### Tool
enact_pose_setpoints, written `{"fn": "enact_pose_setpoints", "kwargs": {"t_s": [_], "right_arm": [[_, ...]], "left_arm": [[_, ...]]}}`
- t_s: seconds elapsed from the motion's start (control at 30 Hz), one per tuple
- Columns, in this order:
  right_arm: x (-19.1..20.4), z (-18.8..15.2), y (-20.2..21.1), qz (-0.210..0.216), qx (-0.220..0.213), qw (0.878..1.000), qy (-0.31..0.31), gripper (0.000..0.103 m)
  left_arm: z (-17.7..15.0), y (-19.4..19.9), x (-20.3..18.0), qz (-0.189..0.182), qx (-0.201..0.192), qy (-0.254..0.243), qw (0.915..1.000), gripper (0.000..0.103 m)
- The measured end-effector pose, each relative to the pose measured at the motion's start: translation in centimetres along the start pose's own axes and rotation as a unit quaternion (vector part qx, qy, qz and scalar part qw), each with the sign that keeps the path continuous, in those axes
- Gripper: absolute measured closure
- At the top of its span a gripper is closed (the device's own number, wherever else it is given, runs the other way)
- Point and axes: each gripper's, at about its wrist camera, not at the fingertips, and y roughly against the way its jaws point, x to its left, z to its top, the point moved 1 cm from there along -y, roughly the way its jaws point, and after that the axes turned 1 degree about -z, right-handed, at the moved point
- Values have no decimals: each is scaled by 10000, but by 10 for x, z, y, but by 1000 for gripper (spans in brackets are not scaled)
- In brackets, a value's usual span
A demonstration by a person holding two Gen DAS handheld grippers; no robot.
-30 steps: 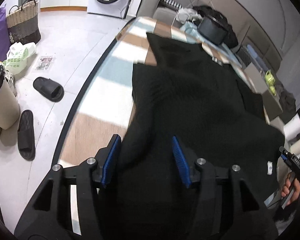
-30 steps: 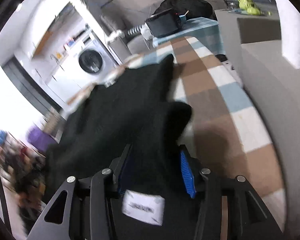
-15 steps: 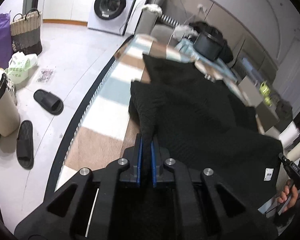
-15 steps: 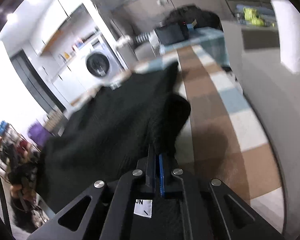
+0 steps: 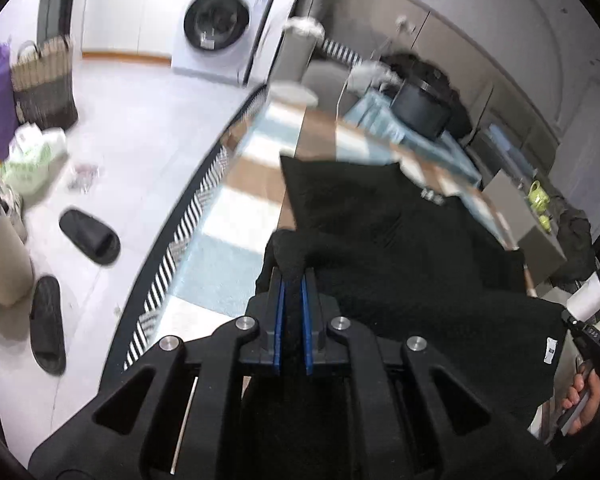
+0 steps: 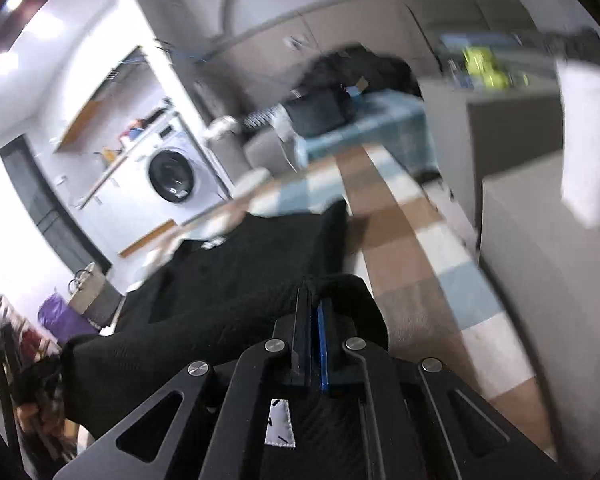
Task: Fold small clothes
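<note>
A black garment (image 5: 400, 264) is being held over the checked table (image 5: 236, 224), its far part lying on the cloth and its near edge lifted. In the left wrist view its white tag (image 5: 551, 350) is being shown at the right edge, beside the right hand (image 5: 584, 396); in the right wrist view the tag (image 6: 279, 424) is lying just under the right gripper (image 6: 314, 320). A bunched fold of the garment is being gripped between the closed jaws of the left gripper (image 5: 293, 280), cloth bulging just past the blue pads. The right gripper's jaws are likewise being pressed shut on a fold. Only the left view is showing the slippers (image 5: 90, 236) on the floor and a woven basket (image 5: 46, 80), its contents hidden. The washer (image 6: 172, 176) is being seen in both. Motion blur is smearing the right view.
</note>
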Motion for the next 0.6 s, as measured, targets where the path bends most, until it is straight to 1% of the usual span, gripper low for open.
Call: {"fn": "enact_pose_setpoints", "kwargs": {"t_s": [0.07, 0.1, 0.13, 0.17, 0.2, 0.23, 0.27, 0.37, 0.43, 0.53, 0.57, 0.6], "right_arm": [[-8, -1, -23, -124, 420, 9988, -207, 100], [-12, -3, -30, -58, 613, 9976, -325, 98], [-16, -6, -32, 82, 719, 9966, -400, 97], [-20, -9, -31, 208, 772, 9959, -430, 90], [-22, -12, -28, 234, 796, 9957, -421, 83], [-24, -16, -25, 237, 813, 9956, -397, 67], [-26, -19, -21, 304, 814, 9955, -377, 58], [-27, -30, -12, 500, 945, 9940, -218, 56], [-26, -37, -5, 552, 910, 9943, -94, 53], [-24, -44, 0, 665, 898, 9937, -20, 53], [-23, -46, 1, 690, 883, 9937, 3, 54], [-21, -47, 1, 660, 863, 9941, 32, 55]], "left_arm": [[-2, -14, 3, 7, 256, 103, 9996, 97], [-6, -19, 4, -2, 376, 138, 9992, 97], [-8, -20, 5, -22, 417, 119, 9991, 91], [-11, -20, 6, 12, 459, 96, 9989, 83], [-13, -20, 8, 65, 469, 99, 9988, 77], [-16, -19, 10, 115, 479, 115, 9987, 66], [-19, -18, 12, 112, 518, 132, 9985, 60], [-31, -17, 14, -4, 672, 139, 9976, 59], [-37, -19, 14, -10, 706, 137, 9974, 59], [-43, -19, 9, -101, 719, 87, 9973, 59], [-44, -18, 8, -113, 681, 90, 9976, 61], [-44, -17, 7, -129, 625, 110, 9979, 66]]}}
